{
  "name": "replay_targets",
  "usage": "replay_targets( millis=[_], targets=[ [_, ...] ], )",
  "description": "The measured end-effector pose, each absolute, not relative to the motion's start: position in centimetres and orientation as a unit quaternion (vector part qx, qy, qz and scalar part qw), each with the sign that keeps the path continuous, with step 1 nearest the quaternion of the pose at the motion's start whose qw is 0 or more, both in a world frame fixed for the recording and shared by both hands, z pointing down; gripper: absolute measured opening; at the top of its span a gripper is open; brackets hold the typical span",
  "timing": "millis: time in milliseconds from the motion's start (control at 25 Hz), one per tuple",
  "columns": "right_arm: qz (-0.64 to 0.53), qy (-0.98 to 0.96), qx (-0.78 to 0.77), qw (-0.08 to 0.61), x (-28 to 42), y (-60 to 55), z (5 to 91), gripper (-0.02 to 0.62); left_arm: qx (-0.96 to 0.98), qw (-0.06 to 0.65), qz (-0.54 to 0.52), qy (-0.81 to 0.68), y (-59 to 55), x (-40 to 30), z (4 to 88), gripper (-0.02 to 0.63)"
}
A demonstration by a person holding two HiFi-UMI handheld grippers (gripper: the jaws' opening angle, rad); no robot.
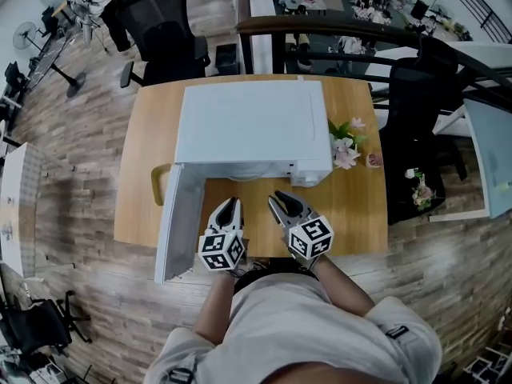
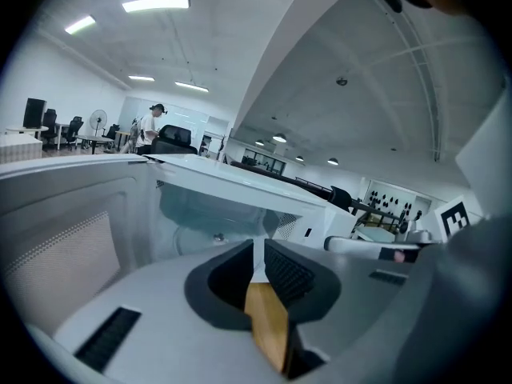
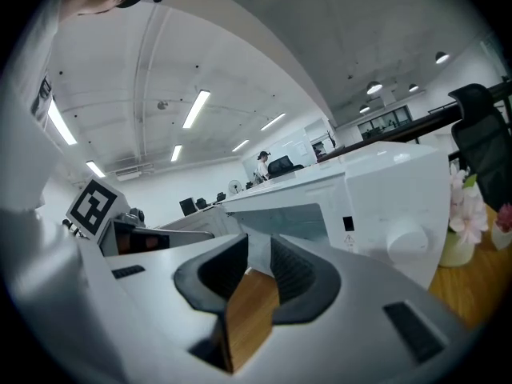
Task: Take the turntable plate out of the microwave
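Observation:
A white microwave (image 1: pixel 248 122) stands on a wooden table (image 1: pixel 360 206), its door (image 1: pixel 182 218) swung open to the left. In the left gripper view the lit cavity (image 2: pixel 216 210) shows a pale round glass plate (image 2: pixel 196 238) on its floor; the head view hides it under the microwave's top. My left gripper (image 1: pixel 232 204) (image 2: pixel 258 250) hovers just before the cavity mouth, jaws a narrow slit apart with nothing between them. Beside it my right gripper (image 1: pixel 278 198) (image 3: pixel 258 250) points at the opening too, its jaws wider apart and empty.
A small vase of pink and white flowers (image 1: pixel 346 144) (image 3: pixel 464 206) stands right of the microwave, near its control knob (image 3: pixel 408 238). Black office chairs (image 1: pixel 164 30) sit behind the table and at its right (image 1: pixel 420 110). The open door walls off the left side.

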State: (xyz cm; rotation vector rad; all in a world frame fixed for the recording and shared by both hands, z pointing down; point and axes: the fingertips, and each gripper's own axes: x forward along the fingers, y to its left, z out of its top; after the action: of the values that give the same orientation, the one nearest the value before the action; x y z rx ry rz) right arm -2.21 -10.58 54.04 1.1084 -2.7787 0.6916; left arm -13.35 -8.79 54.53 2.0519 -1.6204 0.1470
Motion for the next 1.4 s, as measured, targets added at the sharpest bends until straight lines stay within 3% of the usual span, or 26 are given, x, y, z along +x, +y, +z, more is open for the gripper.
replay_targets(
  millis=[840, 1400],
  targets=[
    [0.357, -0.859, 0.356, 0.090, -2.1, -13.4, 65.5, 0.104, 0.684, 0.383, 0.059, -0.618, -12.0, -15.3, 65.4, 0.060],
    [0.460, -0.797, 0.386, 0.065, -6.3, -16.8, 69.9, 0.114, 0.669, 0.455, 0.016, -0.588, -16.0, -17.3, 69.7, 0.089]
  ],
)
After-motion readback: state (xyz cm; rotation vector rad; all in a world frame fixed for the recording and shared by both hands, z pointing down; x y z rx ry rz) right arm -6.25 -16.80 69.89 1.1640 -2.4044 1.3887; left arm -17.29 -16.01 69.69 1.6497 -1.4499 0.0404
